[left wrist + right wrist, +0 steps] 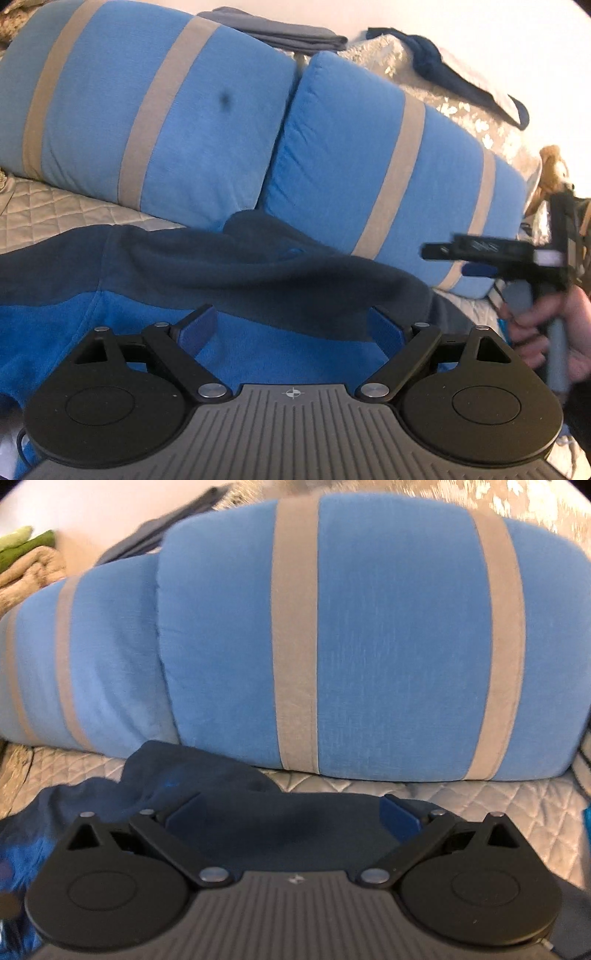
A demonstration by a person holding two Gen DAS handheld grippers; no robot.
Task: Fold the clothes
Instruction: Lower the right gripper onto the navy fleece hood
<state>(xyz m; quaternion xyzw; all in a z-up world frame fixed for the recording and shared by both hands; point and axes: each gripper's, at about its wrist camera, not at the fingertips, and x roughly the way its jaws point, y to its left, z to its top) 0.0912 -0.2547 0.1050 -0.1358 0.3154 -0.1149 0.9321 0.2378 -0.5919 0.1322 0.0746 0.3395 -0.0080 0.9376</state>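
Observation:
A fleece garment, bright blue with a navy upper part, lies spread on the quilted seat. My left gripper hovers open just over it, its blue pads wide apart and the fabric below them. In the right wrist view the navy cloth lies under my right gripper, which is also open and wide. A hand holds the right gripper at the far right of the left wrist view, blurred, above the garment's right edge.
Two blue cushions with grey stripes lean close behind the garment. The grey quilted cover shows to the right. A folded grey cloth and a dark blue garment rest on the sofa back. Beige and green cloths sit far left.

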